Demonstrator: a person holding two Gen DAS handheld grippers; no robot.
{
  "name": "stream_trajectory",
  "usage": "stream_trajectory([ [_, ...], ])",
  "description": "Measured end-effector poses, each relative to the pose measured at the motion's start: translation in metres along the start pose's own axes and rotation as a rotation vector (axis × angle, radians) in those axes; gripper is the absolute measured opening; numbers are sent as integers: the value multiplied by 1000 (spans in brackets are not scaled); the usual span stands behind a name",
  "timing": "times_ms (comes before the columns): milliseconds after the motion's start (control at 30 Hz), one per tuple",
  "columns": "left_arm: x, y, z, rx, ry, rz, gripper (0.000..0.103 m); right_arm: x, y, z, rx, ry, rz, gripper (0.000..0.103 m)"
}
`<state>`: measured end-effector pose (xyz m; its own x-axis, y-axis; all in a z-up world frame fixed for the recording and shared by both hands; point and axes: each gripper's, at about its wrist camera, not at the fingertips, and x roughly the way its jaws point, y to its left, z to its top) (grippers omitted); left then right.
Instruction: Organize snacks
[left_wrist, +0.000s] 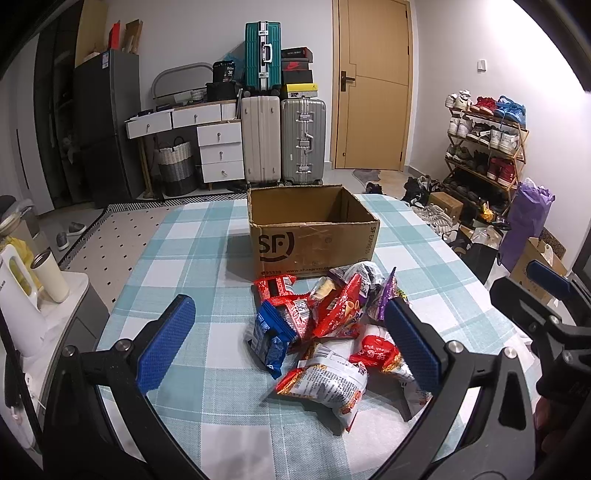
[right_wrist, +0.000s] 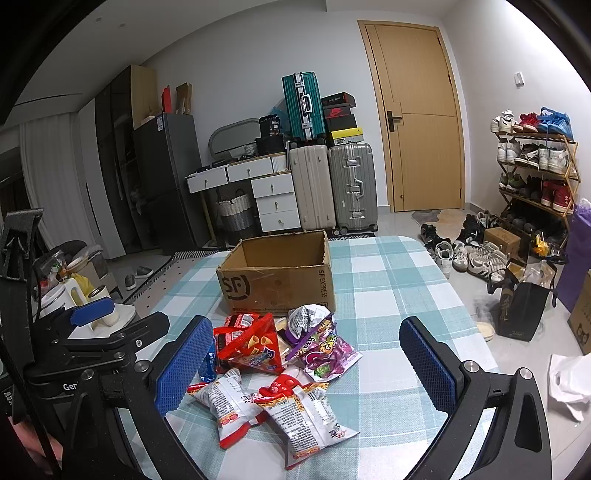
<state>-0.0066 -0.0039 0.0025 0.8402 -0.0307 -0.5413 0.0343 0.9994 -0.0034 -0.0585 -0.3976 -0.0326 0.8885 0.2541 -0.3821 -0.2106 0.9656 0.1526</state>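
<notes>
Nearest to me are my own blue-padded fingers: my left gripper (left_wrist: 291, 343) is spread wide and holds nothing, hanging above the table (left_wrist: 177, 258) with its checked blue-and-white cloth, and between its fingers lies the pile of snacks (left_wrist: 325, 332). Going from left to right across that pile, I see a blue packet (left_wrist: 271, 338) at the left edge, red packets (left_wrist: 295, 302) in the middle, a purple packet (left_wrist: 388, 295) at the right, and a white-and-red bag (left_wrist: 328, 384) closest to me. Just behind the pile stands the cardboard box (left_wrist: 314, 236), open at the top, upright, with nothing visible inside it; the farthest packets lie right at its front wall. My right gripper (right_wrist: 301, 365) is also spread wide and empty, above the same pile, with two white-and-red bags (right_wrist: 310, 413) lying nearest it. From the right wrist view my left gripper shows at the left edge. Off the left side of the table sit a white kettle (left_wrist: 16, 302) and a cup (left_wrist: 50, 275). Beyond the box stand suitcases (left_wrist: 284, 140), then a wooden door (left_wrist: 373, 85), and at the far right a shoe rack (left_wrist: 484, 147).
</notes>
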Motion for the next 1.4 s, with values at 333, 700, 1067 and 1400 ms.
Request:
stream_trajectory([
  [333,-2,-4,-2,-2,7,-10,102,-3,-2,1,1,5,-9,103],
  [700,-1,-3,-4,-3,14,-16,102,-4,-5,-3,-1,4,-25,103],
  [1067,20,1,-14,-18,42,-41,102,10,-9,-13,-2,33,-33,103],
  [1400,45,-2,-22,-8,55,-55,102,38,-24,-38,29,105,-11,103],
])
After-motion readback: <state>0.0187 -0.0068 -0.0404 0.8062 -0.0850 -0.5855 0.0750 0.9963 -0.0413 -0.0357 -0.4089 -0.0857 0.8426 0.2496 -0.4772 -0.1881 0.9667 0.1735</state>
